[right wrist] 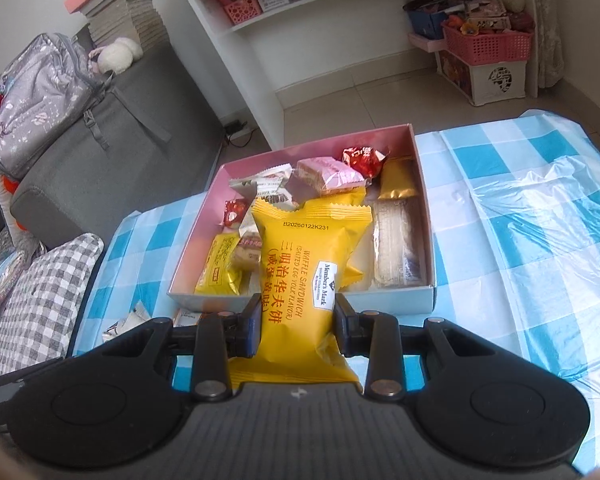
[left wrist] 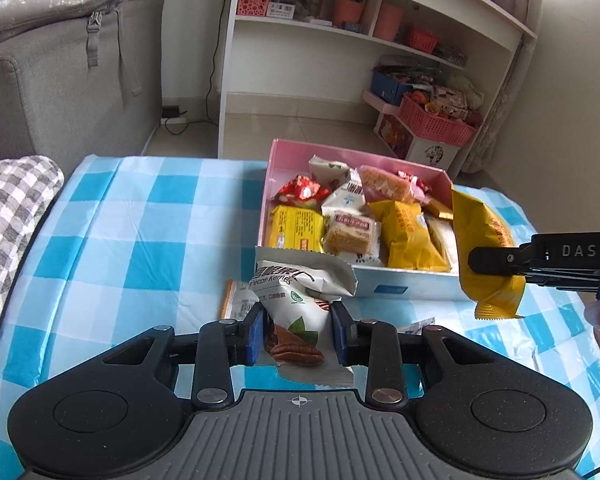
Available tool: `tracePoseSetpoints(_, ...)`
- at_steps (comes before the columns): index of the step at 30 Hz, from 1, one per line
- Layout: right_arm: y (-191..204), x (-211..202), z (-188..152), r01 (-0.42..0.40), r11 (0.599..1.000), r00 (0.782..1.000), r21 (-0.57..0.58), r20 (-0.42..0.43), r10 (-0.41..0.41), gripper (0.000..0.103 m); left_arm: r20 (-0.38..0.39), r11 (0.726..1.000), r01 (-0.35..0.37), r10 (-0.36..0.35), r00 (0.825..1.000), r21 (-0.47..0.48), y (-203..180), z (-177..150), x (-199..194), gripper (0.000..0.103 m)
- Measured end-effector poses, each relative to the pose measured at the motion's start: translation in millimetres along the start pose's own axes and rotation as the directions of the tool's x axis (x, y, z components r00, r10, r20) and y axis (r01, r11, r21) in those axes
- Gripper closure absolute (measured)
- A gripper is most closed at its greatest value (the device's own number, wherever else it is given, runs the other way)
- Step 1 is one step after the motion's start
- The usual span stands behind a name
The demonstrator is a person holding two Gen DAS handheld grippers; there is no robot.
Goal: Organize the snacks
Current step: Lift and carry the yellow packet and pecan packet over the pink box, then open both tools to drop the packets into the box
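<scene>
Holding a white pecan kernel packet (left wrist: pixel 296 316) between its blue pads, the left gripper (left wrist: pixel 298 334) sits at the bottom centre of its view, above the blue checked tablecloth (left wrist: pixel 132 232). The packet hangs just in front of the pink snack box (left wrist: pixel 404 289), which lies in the middle of the frame, filled with mixed wrapped snacks. The right gripper (right wrist: pixel 296 328) is closed around a yellow waffle sandwich packet (right wrist: pixel 306 280), seen in the centre of its view, over the near wall of the box. One small packet (left wrist: pixel 236 300) lies on the cloth beside the box.
</scene>
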State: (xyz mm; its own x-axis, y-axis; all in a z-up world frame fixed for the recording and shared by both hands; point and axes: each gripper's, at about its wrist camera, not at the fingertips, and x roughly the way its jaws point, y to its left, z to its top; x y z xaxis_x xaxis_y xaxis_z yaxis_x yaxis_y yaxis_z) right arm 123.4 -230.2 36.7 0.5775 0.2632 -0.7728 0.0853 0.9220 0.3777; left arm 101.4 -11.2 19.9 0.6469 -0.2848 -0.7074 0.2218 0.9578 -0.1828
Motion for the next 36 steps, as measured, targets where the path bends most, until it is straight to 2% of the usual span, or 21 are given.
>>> tracePoseSetpoints(4, -10, 3, 11, 0.058, 0.998, 0.996, 0.029, 0.073, -0.060, 0.071, 0.040, 0.999, 0.001, -0.002, 0.999, 0.033, -9, 17, 5, 0.072)
tracePoseSetpoints(6, -15, 7, 16, 0.087, 0.995, 0.993, 0.047, 0.077, -0.090, 0.071, 0.040, 0.999, -0.005, 0.003, 0.999, 0.046, -11, 26, 15, 0.072)
tracePoseSetpoints(13, -24, 27, 31, 0.094, 0.994, 0.992, 0.052, 0.077, -0.098, 0.071, 0.031, 0.999, -0.018, 0.016, 0.999, 0.044, -8, 53, 59, 0.071)
tracePoseSetpoints(20, -30, 43, 33, 0.085, 0.994, 0.994, 0.067, 0.069, -0.089, 0.070, 0.029, 0.998, -0.028, 0.026, 0.999, 0.049, -6, 58, 92, 0.071)
tracePoseSetpoints(22, -30, 44, 33, 0.083, 0.994, 0.993, 0.069, 0.079, -0.089, 0.065, 0.041, 0.998, -0.018, 0.016, 0.999, 0.056, -6, 58, 96, 0.070)
tracePoseSetpoints(23, -30, 43, 32, 0.086, 0.994, 0.992, 0.072, 0.088, -0.092, 0.060, 0.048, 0.998, -0.013, 0.010, 0.999, 0.058, -6, 57, 97, 0.067)
tracePoseSetpoints(24, -30, 41, 31, 0.083, 0.994, 0.992, 0.076, 0.092, -0.090, 0.046, 0.052, 0.998, -0.011, 0.008, 0.999, 0.061, -6, 57, 97, 0.063)
tracePoseSetpoints(25, -31, 40, 31, 0.081, 0.993, 0.991, 0.081, 0.095, -0.089, 0.038, 0.061, 0.998, -0.012, 0.008, 0.998, 0.061, -6, 56, 95, 0.051)
tracePoseSetpoints(26, -31, 38, 31, 0.080, 0.993, 0.991, 0.084, 0.100, -0.089, 0.038, 0.074, 0.998, -0.016, 0.011, 0.997, 0.061, -6, 55, 93, 0.036)
tracePoseSetpoints(27, -32, 36, 31, 0.083, 0.993, 0.991, 0.085, 0.100, -0.091, 0.039, 0.085, 0.998, -0.020, 0.015, 0.996, 0.061, -6, 55, 91, 0.031)
tracePoseSetpoints(36, -22, 25, 32, 0.110, 0.993, 0.990, 0.052, 0.083, -0.114, 0.032, 0.070, 0.995, -0.031, 0.024, 0.997, 0.090, -9, 48, 66, 0.023)
